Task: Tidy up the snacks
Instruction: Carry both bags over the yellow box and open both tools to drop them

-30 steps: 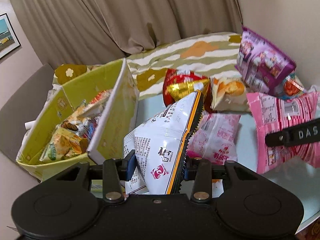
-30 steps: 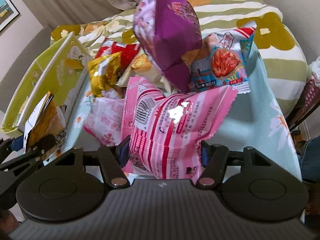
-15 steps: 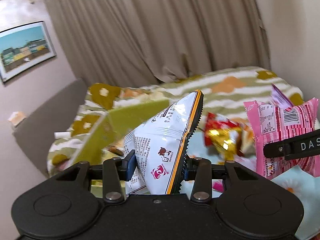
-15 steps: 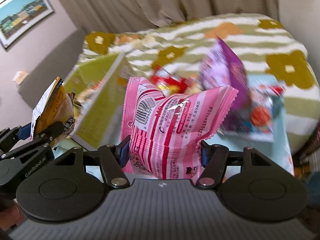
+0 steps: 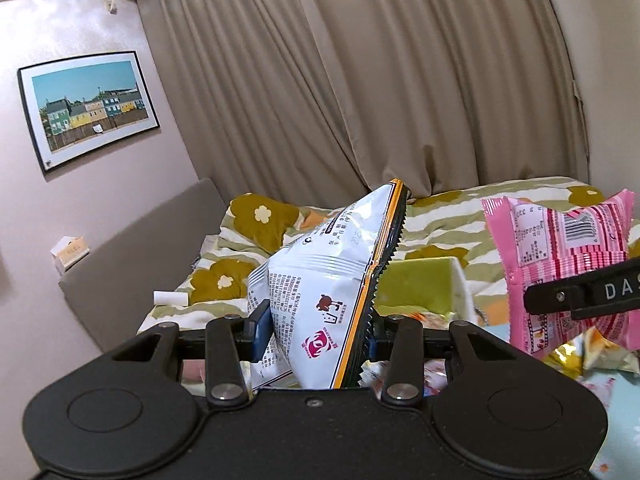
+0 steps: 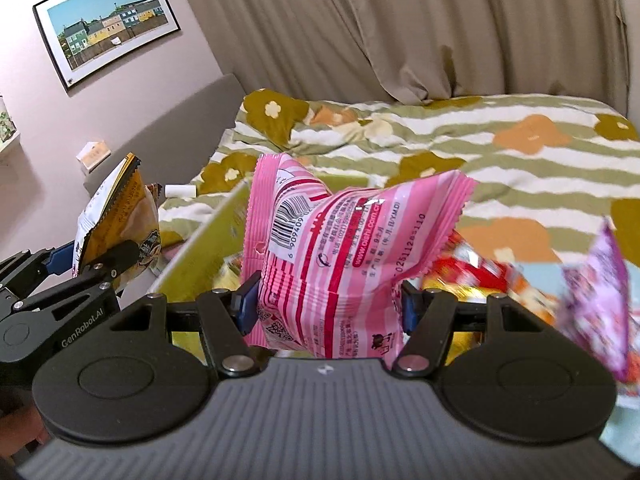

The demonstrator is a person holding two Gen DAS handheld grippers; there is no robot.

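Observation:
My left gripper point(image 5: 316, 332) is shut on a white snack bag with an orange edge point(image 5: 332, 288) and holds it up in the air. That bag also shows in the right wrist view point(image 6: 120, 224). My right gripper point(image 6: 326, 304) is shut on a pink striped snack bag point(image 6: 344, 256), also lifted; this bag shows in the left wrist view point(image 5: 560, 256). The yellow-green box point(image 5: 424, 280) sits below and beyond both bags, and its wall point(image 6: 208, 252) stands left of the pink bag. Its inside is mostly hidden.
More snack bags lie to the right: a purple one point(image 6: 596, 296), a red one point(image 6: 476, 268) and gold ones point(image 5: 592, 356). A flowered striped blanket point(image 6: 440, 136) covers the sofa behind. Curtains point(image 5: 400, 80) and a framed picture point(image 5: 88, 108) are on the walls.
Both grippers have risen and tilted up with their bags. The table pile has dropped low in both views, and the box now sits lower behind the bags.

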